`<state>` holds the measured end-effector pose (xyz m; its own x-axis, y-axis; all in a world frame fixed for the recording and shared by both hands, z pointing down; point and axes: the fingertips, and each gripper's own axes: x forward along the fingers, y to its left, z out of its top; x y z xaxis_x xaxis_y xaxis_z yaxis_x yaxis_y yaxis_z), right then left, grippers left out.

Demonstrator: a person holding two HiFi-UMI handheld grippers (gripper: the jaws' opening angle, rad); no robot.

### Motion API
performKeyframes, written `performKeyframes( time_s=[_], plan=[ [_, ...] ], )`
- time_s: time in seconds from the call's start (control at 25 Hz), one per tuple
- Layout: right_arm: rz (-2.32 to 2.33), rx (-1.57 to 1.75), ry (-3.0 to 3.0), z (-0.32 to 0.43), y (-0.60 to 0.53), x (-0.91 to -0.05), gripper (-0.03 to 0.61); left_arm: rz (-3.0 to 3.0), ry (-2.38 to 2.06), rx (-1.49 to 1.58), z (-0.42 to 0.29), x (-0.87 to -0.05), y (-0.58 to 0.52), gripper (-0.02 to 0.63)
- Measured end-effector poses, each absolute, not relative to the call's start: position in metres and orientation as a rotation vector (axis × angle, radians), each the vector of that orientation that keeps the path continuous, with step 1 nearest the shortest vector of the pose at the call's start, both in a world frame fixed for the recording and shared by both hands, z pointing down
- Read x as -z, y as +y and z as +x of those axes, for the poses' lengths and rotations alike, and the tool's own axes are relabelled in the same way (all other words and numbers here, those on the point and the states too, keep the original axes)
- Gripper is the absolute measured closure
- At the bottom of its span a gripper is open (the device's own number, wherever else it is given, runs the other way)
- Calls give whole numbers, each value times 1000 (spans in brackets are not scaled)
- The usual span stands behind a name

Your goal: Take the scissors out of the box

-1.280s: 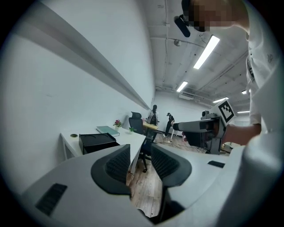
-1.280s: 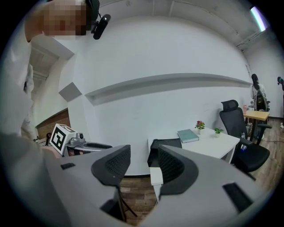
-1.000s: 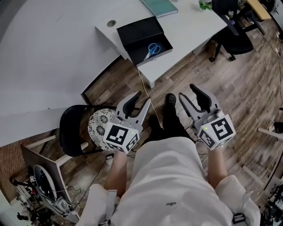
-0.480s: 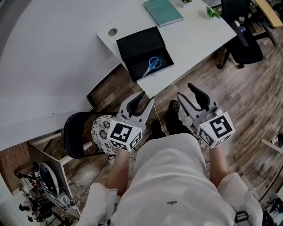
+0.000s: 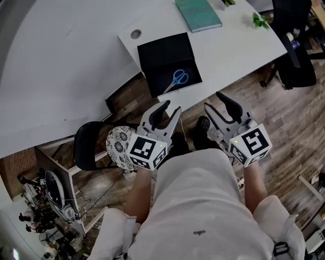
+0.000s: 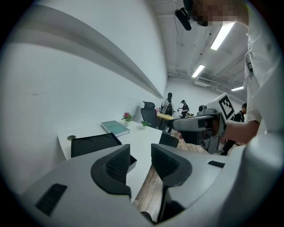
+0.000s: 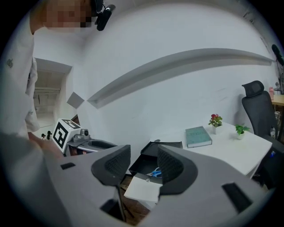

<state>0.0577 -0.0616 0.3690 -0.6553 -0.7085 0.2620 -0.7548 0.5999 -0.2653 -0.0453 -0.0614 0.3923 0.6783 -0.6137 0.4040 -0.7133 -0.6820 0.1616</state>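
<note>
An open black box (image 5: 163, 52) lies on the white desk (image 5: 238, 43) near its front edge. Blue-handled scissors (image 5: 177, 79) rest inside its near half. The right gripper view also shows the scissors (image 7: 155, 173) in the box (image 7: 144, 163), seen between the jaws. My left gripper (image 5: 171, 108) hangs short of the desk edge, open and empty. Beside it, my right gripper (image 5: 215, 101) is likewise open and holds nothing. Both are well below the box, over the floor. The left gripper view shows the raised box lid (image 6: 93, 144) beyond the left gripper (image 6: 141, 156).
A teal book (image 5: 198, 13) and small plants (image 5: 261, 21) lie farther back on the desk. A cable hole (image 5: 135, 34) sits left of the box. A black folding chair with a patterned cushion (image 5: 118, 146) stands at my left; a black office chair (image 5: 294, 56) is at the right.
The desk and box have drawn closer and lower in the head view as I step toward them. Both grippers stay open and side by side.
</note>
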Motion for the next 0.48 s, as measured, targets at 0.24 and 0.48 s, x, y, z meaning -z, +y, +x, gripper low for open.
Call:
performKeyframes(
  time_s=[0.24, 0.48],
  plan=[
    [1176, -564, -2710, 55, -71, -376, 385, 2551, -1095, -499, -46, -398, -67, 474],
    [1164, -589, -2695, 51, -75, -385, 385, 2527, -1092, -557, -54, -414, -77, 474]
  ],
)
